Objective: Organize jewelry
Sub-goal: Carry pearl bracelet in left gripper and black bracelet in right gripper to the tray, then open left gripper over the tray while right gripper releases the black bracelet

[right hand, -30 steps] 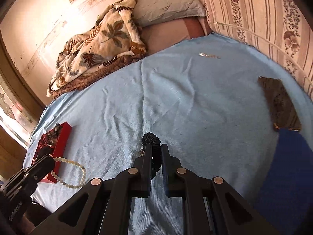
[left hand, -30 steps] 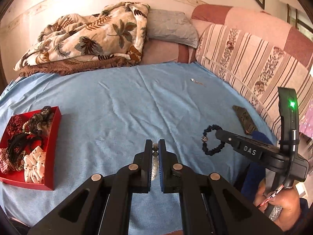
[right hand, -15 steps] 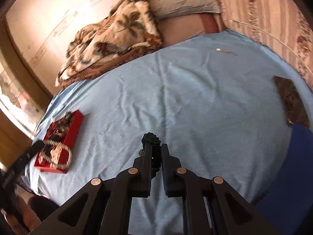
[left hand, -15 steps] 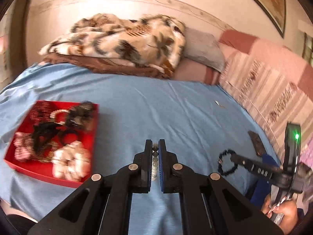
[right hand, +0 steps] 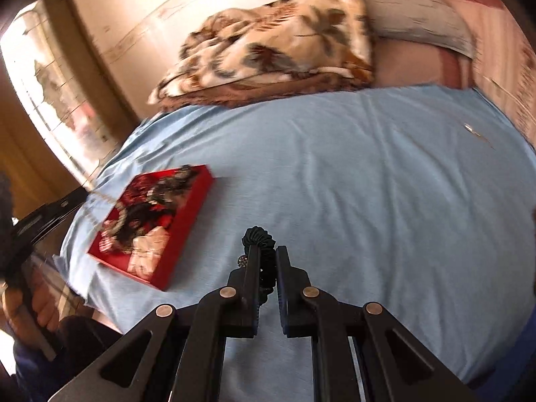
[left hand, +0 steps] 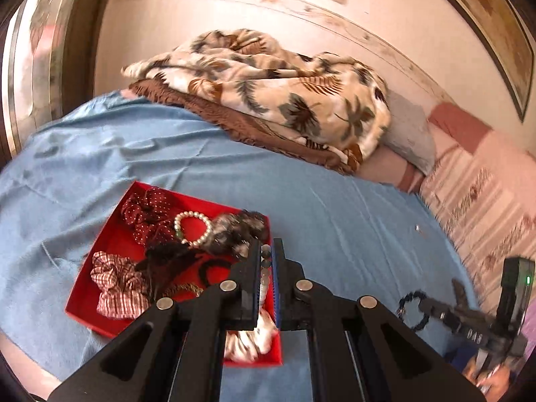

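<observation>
My left gripper (left hand: 267,251) is shut on a pale bead necklace (left hand: 264,278) and hangs over the near right corner of the red tray (left hand: 110,234). The tray holds scrunchies, a pearl bracelet (left hand: 192,227) and dark hair ties. My right gripper (right hand: 267,251) is shut on a black beaded bracelet (right hand: 259,236) above the blue bedsheet, right of the tray (right hand: 187,221). The right gripper also shows in the left wrist view (left hand: 415,305) with the bracelet (left hand: 413,310) hanging from it. The left gripper shows blurred at the left edge of the right wrist view (right hand: 80,194).
A small silver piece (right hand: 470,129) lies on the blue sheet (right hand: 368,184) at the far right, also seen in the left wrist view (left hand: 417,227). A leaf-print blanket (left hand: 268,83) and grey pillow (left hand: 408,134) lie at the head. A striped cushion (left hand: 485,201) lines the right side.
My left gripper has swung left with the necklace and now hangs over the red tray. My right gripper has turned left with the black bracelet, bringing the tray closer in its view.
</observation>
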Action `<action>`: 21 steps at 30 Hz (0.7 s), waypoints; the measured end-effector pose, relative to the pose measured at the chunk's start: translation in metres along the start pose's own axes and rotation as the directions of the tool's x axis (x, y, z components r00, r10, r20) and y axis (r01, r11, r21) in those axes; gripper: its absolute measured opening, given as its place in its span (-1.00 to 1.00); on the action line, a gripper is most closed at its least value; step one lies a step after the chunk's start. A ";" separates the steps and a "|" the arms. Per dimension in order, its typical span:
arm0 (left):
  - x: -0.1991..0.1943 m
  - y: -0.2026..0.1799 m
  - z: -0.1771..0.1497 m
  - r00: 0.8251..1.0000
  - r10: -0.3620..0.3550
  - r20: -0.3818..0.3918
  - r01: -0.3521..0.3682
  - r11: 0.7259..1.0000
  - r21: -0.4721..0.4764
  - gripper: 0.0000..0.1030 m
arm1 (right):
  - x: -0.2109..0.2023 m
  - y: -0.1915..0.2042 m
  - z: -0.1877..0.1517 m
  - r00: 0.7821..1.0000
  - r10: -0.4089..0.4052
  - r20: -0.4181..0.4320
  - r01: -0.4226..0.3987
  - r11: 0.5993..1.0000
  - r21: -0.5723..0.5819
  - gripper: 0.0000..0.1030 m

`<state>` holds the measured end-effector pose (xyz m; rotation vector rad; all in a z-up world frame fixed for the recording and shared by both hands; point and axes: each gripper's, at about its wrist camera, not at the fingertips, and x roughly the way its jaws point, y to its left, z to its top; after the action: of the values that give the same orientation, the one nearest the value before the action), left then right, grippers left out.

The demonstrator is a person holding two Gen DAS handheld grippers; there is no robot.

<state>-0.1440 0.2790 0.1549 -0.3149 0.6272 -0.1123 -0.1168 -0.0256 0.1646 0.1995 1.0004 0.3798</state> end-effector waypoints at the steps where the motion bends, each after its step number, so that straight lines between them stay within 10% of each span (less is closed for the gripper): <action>1: 0.005 0.007 0.004 1.000 -0.015 -0.008 0.015 1.000 -0.020 -0.89 | 0.004 0.009 0.003 1.000 0.008 -0.006 -0.008 1.000 -0.017 -0.80; 6: 0.049 0.046 0.022 0.990 -0.099 -0.097 0.084 0.986 -0.147 -0.89 | 0.027 0.053 0.016 0.999 0.041 -0.036 -0.044 0.994 -0.097 -0.80; 21: 0.108 0.080 0.050 0.984 -0.053 -0.169 0.035 0.994 -0.107 -0.89 | 0.106 0.148 0.046 0.989 0.111 -0.093 -0.131 0.961 -0.244 -0.80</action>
<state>-0.0269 0.3463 0.1073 -0.4226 0.7993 -0.1507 -0.0592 0.1528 0.1555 0.0180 1.0103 0.6257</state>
